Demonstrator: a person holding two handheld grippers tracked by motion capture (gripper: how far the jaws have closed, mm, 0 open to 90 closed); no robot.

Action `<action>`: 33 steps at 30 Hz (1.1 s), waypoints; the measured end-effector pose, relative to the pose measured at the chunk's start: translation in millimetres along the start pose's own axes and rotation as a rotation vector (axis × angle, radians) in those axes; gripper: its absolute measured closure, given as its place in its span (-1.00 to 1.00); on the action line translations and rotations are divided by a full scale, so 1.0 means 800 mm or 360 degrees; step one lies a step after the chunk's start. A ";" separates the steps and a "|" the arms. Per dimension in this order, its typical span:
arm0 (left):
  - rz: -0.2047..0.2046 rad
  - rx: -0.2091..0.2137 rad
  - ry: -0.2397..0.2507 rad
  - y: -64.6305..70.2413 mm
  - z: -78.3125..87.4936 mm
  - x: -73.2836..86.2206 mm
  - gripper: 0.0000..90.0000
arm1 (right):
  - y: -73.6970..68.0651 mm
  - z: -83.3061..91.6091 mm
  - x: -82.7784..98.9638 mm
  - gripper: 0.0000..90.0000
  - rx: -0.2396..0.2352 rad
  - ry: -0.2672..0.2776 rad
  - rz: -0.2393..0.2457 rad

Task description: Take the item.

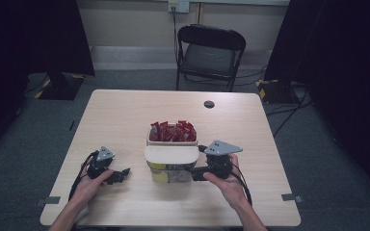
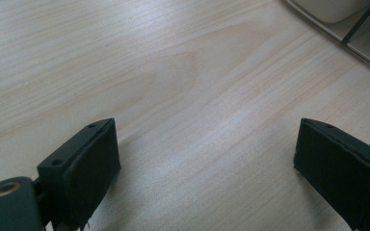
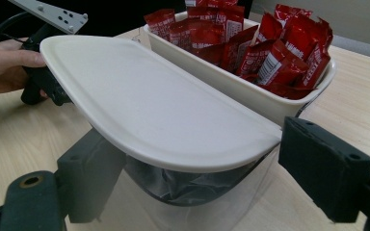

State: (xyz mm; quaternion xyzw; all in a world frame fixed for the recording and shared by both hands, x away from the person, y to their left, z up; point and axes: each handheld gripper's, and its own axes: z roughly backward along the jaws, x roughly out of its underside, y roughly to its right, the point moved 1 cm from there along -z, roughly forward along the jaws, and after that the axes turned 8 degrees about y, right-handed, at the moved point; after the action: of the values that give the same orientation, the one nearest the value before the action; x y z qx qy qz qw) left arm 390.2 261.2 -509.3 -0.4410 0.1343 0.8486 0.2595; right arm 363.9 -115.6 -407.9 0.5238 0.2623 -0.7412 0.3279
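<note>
My left gripper (image 1: 120,174) rests wide open on bare table (image 1: 125,115). Right gripper (image 3: 197,192), jaws apart, straddles the lidded clear bin (image 1: 171,171) mid-table. Behind it, the white tray (image 1: 171,142) holds red sachets (image 1: 172,131). Judged step: approach; next, likely a squared grip.

We hold our left gripper (image 1: 121,173) low in our left hand (image 1: 92,185), jaws spread wide with nothing between them, its grey plate on top. Our right hand (image 1: 228,185) grips the right gripper (image 1: 196,174) from behind, forearm running back from it; its jaws also stand wide apart, pointing across toward the left gripper, grey plate above.
</note>
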 end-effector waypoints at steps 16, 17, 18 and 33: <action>0.0002 0.0000 0.0002 0.000 0.000 0.000 -0.82 | 0.002 -0.001 -0.008 -0.60 -0.0001 0.0025 -0.0001; 0.0001 -0.0001 0.0001 0.000 0.000 0.000 -0.82 | 0.003 -0.001 -0.009 -0.60 -0.0003 0.0029 0.0002; 0.0001 0.0000 0.0001 0.000 0.000 0.000 -0.82 | 0.003 -0.002 -0.010 -0.59 -0.0002 0.0028 0.0001; 0.0002 0.0000 0.0002 0.000 0.000 0.000 -0.82 | 0.007 -0.003 -0.016 -0.40 -0.0045 0.0039 -0.0017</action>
State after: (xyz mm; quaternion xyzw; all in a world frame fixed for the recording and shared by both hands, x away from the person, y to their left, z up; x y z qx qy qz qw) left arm 390.2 261.1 -509.4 -0.4413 0.1347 0.8486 0.2589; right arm 372.3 -114.5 -397.0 0.5267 0.2796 -0.7327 0.3281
